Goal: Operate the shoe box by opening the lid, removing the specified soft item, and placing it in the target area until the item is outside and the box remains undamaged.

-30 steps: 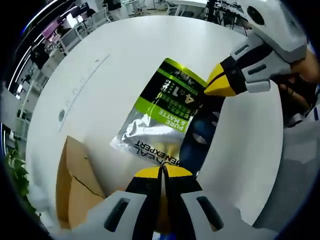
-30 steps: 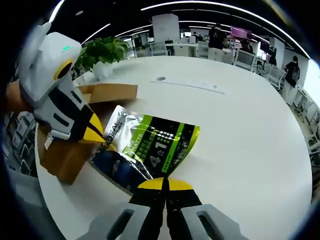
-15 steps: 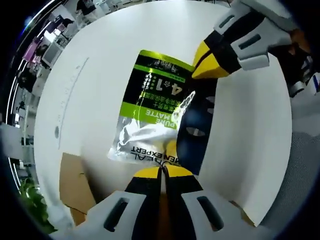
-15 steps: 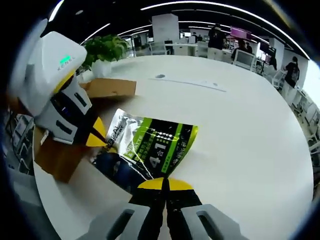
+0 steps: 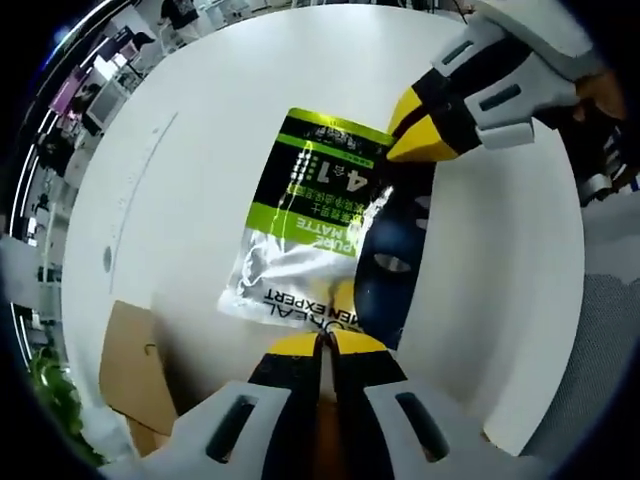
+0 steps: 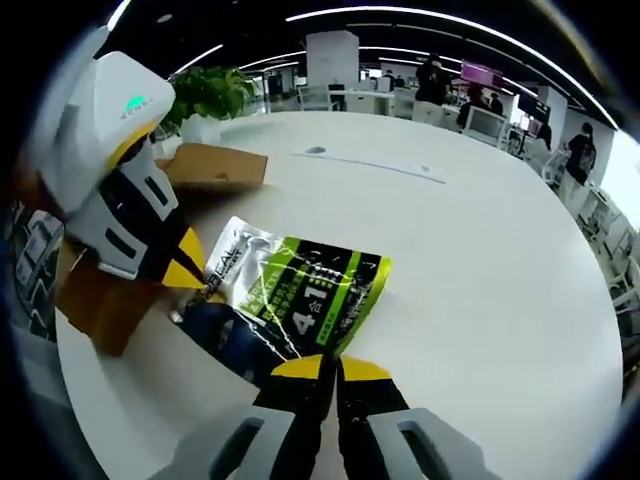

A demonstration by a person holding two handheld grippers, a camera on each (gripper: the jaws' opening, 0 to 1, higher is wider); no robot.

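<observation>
1. On the white desk [image 6: 480, 250], the largest surface in both views, the task's things lie spread out.
2. The brown shoe box [image 6: 110, 300] sits near the desk edge, behind the left hand-held gripper in the right gripper view. It appears in the left gripper view at lower left [image 5: 135, 365]. No damage is visible; whether a lid is on or off cannot be told.
3. The soft pouch [image 5: 315, 225], green, black and silver, is outside the box, stretched between the two grippers low over the desk. A dark blue part [image 5: 395, 260] adjoins it.
4. The left hand-held gripper [image 5: 322, 345] has its jaws closed on the pouch's silver end.
5. The right hand-held gripper [image 6: 332, 368] has its jaws closed on the opposite, green end.
6. Progress, as a judgement: removal is done. Remaining: set the pouch down in the target area and release.
</observation>
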